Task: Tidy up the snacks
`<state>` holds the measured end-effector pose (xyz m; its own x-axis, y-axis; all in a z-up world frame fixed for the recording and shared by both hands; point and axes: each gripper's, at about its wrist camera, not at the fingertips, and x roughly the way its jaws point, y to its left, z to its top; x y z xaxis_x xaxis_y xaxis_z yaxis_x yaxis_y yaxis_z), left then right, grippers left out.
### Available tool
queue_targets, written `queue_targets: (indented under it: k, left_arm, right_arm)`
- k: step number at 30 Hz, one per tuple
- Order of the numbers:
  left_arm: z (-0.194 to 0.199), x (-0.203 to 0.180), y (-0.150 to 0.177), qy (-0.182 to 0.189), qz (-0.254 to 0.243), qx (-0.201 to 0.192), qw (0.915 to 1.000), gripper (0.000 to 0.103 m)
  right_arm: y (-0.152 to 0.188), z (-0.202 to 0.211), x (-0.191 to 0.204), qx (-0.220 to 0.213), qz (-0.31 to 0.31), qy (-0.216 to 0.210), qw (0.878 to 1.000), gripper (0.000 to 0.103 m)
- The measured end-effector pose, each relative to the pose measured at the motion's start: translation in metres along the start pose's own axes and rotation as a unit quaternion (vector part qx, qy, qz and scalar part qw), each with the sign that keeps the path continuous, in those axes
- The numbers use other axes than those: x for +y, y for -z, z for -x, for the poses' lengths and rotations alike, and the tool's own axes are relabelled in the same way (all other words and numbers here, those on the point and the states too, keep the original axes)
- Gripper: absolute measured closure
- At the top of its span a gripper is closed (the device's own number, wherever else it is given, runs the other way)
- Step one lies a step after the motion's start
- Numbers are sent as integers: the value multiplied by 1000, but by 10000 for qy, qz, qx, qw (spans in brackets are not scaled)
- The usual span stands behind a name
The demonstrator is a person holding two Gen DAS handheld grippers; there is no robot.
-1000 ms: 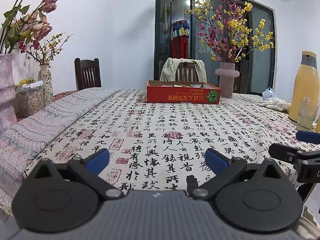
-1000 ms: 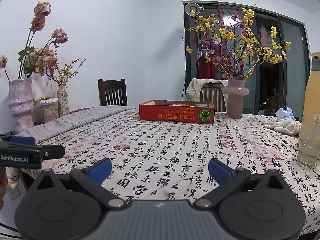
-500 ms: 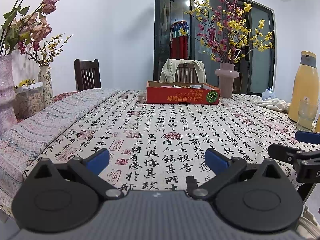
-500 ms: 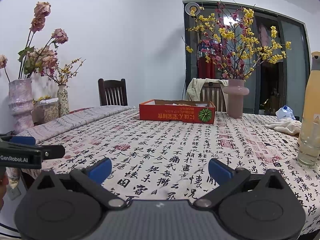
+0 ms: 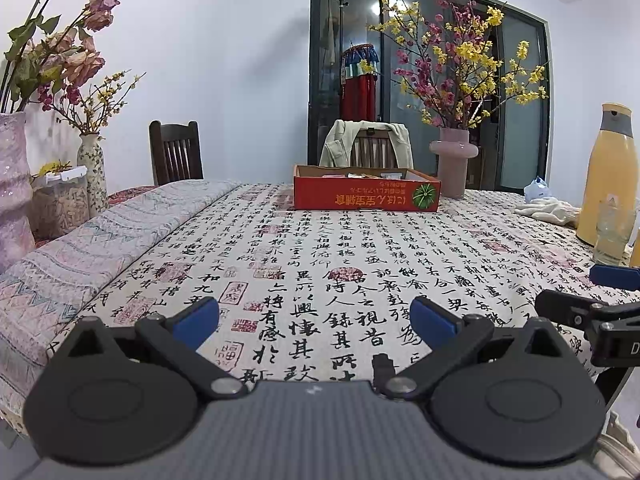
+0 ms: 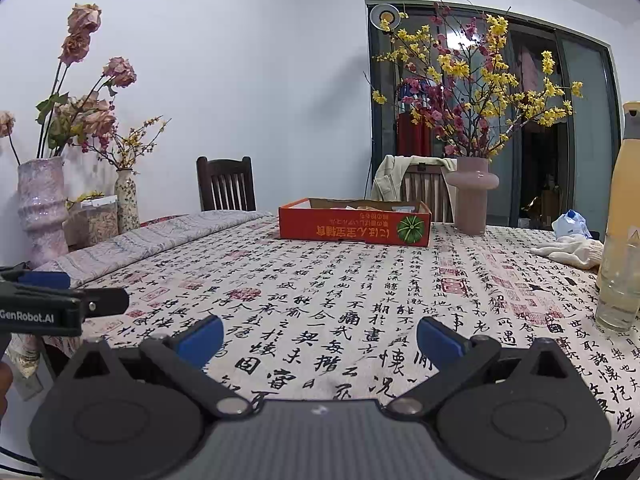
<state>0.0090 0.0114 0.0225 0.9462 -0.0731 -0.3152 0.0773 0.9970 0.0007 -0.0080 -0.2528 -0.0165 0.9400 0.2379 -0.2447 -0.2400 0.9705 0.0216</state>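
A shallow red cardboard box [image 5: 366, 194] [image 6: 354, 227] with snack packets inside stands at the far side of the table; only the packets' top edges show. My left gripper [image 5: 316, 320] hovers open over the near table edge, nothing between its blue fingertips. My right gripper [image 6: 320, 338] is likewise open and empty above the near edge, far from the box. The right gripper's fingers [image 5: 576, 308] show at the right of the left wrist view, and the left gripper's fingers [image 6: 60, 300] at the left of the right wrist view.
The table carries a calligraphy-print cloth [image 5: 320, 248]. A pink vase of flowering branches [image 5: 454, 164] stands right of the box. A yellow bottle [image 5: 614, 176], a glass [image 5: 612, 232] and a white cloth [image 5: 548, 208] sit at the right. Vases [image 6: 40, 208] and chairs [image 6: 226, 184] lie beyond the left.
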Motion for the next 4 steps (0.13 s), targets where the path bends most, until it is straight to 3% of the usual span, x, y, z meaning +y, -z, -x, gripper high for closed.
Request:
queue_targets:
  k: [4]
  left_arm:
    - [3, -1, 1, 61, -57, -86, 9999, 0]
  right_arm:
    - [0, 0, -1, 3, -2, -6, 10000, 0]
